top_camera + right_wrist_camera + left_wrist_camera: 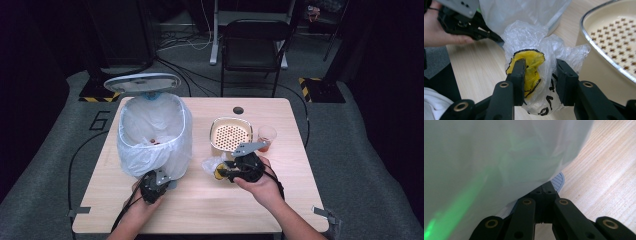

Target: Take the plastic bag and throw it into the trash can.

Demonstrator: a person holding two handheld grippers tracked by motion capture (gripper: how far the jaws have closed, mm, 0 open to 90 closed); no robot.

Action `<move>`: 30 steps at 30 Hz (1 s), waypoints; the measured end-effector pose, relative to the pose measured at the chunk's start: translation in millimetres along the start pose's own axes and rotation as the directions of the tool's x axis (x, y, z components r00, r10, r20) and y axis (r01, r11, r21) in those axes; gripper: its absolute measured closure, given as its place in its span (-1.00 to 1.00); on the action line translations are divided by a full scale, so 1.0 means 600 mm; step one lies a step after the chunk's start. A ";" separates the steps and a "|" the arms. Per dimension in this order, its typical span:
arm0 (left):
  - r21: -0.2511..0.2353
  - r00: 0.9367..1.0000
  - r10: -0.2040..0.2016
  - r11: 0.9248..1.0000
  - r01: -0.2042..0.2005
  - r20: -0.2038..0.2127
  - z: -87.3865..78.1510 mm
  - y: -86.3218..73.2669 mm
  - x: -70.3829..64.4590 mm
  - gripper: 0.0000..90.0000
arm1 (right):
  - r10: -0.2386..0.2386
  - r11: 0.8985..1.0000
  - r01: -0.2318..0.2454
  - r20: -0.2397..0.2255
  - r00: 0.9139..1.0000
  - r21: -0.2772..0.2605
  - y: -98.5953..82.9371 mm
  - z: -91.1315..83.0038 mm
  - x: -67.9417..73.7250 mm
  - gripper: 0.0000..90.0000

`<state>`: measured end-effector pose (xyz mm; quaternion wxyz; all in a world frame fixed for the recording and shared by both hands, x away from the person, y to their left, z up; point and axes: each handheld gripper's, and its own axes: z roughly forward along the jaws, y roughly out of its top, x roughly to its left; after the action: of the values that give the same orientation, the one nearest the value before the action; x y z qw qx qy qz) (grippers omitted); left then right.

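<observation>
Numeral "6" on grey floor mat [101,120].

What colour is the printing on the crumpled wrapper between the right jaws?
Yellow with black edging and marks, on the clear crumpled wrapper; clearest in the right gripper view.

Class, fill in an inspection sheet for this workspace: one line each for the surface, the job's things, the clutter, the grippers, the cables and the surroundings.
Surface: light wooden table, with a dark round hole near its far edge.
Job's things: crumpled clear wrapper with yellow and black print; bin lined with a white bag, lid raised, small reddish bits inside.
Clutter: cream perforated tray; clear cup with red contents.
Grippers: right gripper has its jaws around the wrapper; left gripper is shut, its tips at the bin's pedal under the bag.
Cables: black cable over the table's left side; more on the floor behind.
Surroundings: black folding chair, grey floor, dark backdrop.
</observation>
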<state>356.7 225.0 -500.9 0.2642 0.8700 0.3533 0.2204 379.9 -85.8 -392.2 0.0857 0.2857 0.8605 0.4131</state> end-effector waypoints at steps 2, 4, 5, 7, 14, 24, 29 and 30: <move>-0.004 1.000 -0.002 1.000 0.002 0.001 0.000 0.000 0.000 1.00 | 0.004 1.000 -0.004 -0.009 1.000 -0.008 0.012 -0.006 -0.004 0.41; -0.002 1.000 -0.001 1.000 0.001 0.002 0.000 0.000 0.000 1.00 | 0.001 1.000 -0.001 -0.012 1.000 -0.011 0.022 -0.011 -0.006 0.41; -0.006 1.000 -0.001 1.000 0.001 -0.002 0.000 0.000 -0.001 1.00 | -0.016 1.000 0.015 -0.014 1.000 -0.009 0.030 -0.015 -0.008 0.41; -0.002 1.000 0.001 1.000 -0.001 -0.004 0.000 0.000 -0.001 1.00 | -0.035 0.999 0.035 -0.012 0.999 -0.015 0.050 -0.025 -0.005 0.41; 0.001 1.000 0.012 1.000 -0.012 -0.014 0.000 0.001 -0.003 1.00 | -0.076 0.996 0.075 -0.006 0.997 -0.041 0.097 -0.045 0.005 0.41; 0.005 1.000 0.009 1.000 -0.009 -0.010 0.000 0.000 -0.001 1.00 | -0.124 0.987 0.121 -0.020 0.992 -0.102 0.175 -0.064 0.021 0.41; 0.008 1.000 0.015 1.000 -0.015 -0.010 -0.001 0.000 -0.001 1.00 | -0.153 0.983 0.148 -0.037 0.988 -0.113 0.207 -0.065 0.031 0.41; 0.011 1.000 0.019 1.000 -0.019 -0.012 -0.001 0.000 -0.001 1.00 | -0.160 0.981 0.155 -0.038 0.986 -0.113 0.214 -0.065 0.033 0.41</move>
<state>356.2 224.9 -500.4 0.2550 0.8734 0.3479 0.2261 402.7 -36.9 -267.8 0.1134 0.2019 0.8581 0.4584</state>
